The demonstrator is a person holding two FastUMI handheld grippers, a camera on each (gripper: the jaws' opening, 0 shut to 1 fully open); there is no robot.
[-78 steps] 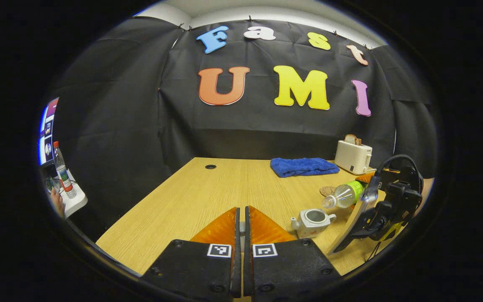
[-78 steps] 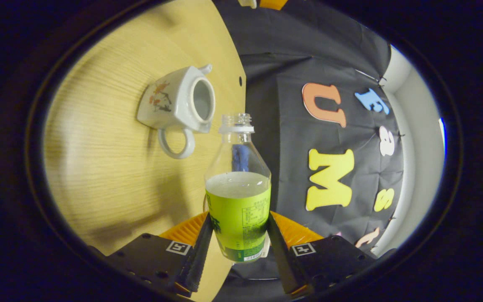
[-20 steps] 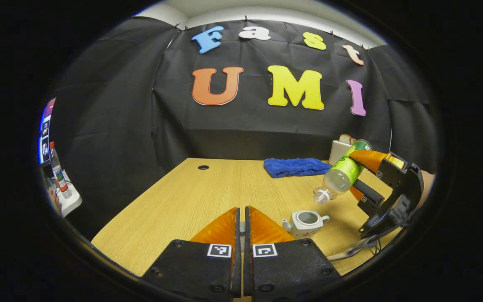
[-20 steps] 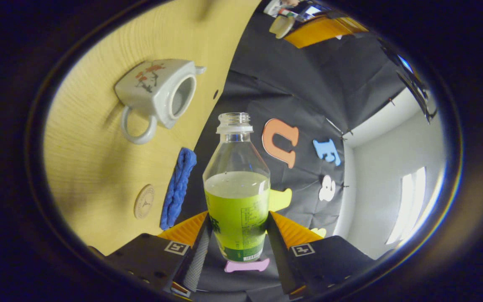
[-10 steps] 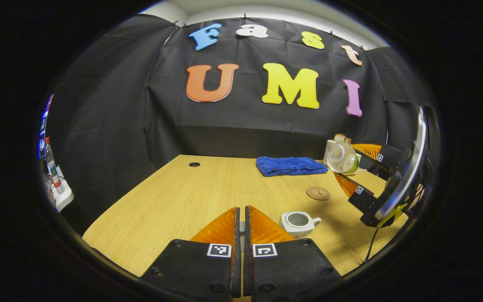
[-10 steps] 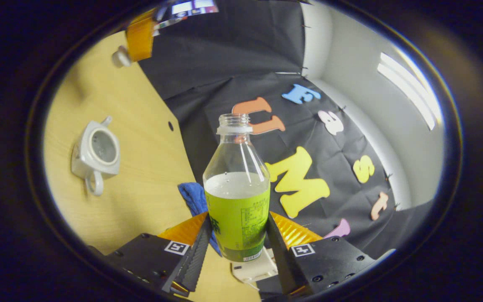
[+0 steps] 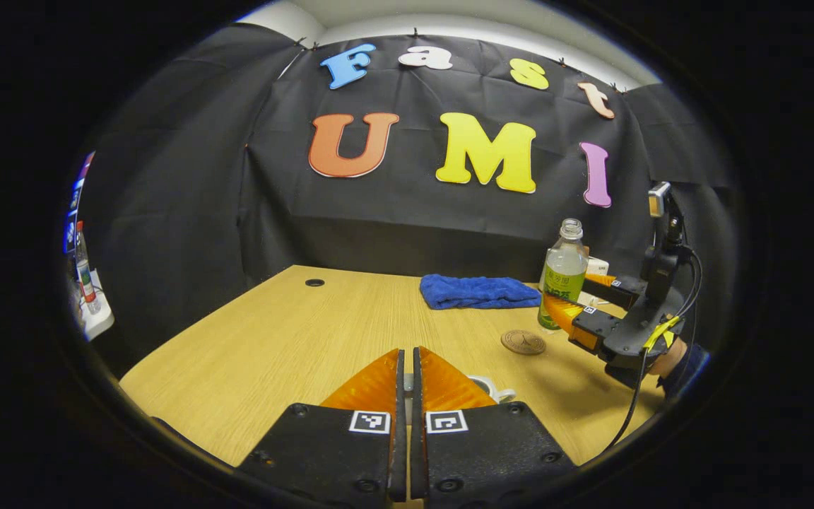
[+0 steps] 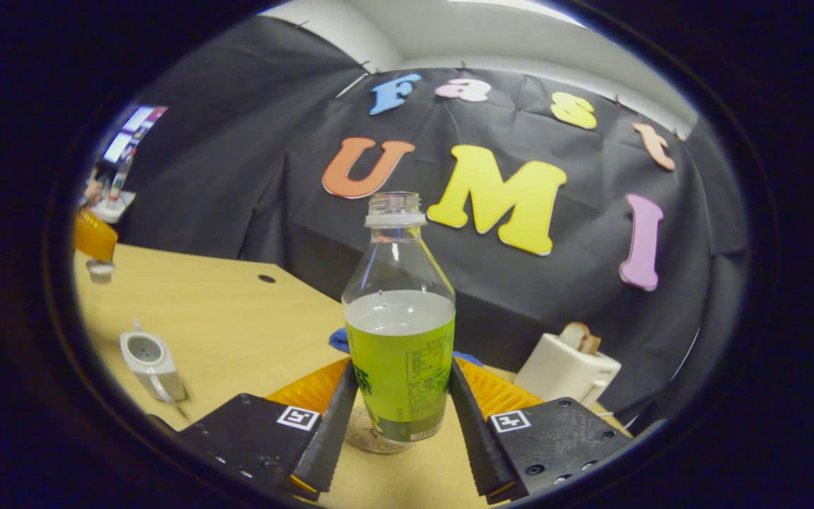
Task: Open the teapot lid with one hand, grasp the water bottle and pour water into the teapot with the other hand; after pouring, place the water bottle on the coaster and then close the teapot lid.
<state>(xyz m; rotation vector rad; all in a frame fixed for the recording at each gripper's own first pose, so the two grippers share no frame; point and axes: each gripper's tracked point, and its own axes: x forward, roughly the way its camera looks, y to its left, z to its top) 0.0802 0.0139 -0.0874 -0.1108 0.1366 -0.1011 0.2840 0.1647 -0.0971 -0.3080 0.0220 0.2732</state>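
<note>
Right claw (image 8: 398, 417) grips the upright water bottle (image 8: 399, 332) above the coaster (image 7: 523, 342); left claw (image 7: 407, 385) is closed, hiding most of the teapot (image 8: 150, 363).

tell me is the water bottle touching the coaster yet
Apart. In the left gripper view the water bottle, upright in the right gripper, hangs above and behind the coaster, with bare table between them.

Left gripper view, low over the light wooden table (image 7: 294, 332), faces the back cloth wall from farther off, while right gripper view, close behind the upright green-labelled clear plastic bottle (image 8: 398, 332), faces likewise; both share bottle, table and round brown coaster (image 7: 523, 342).
</note>
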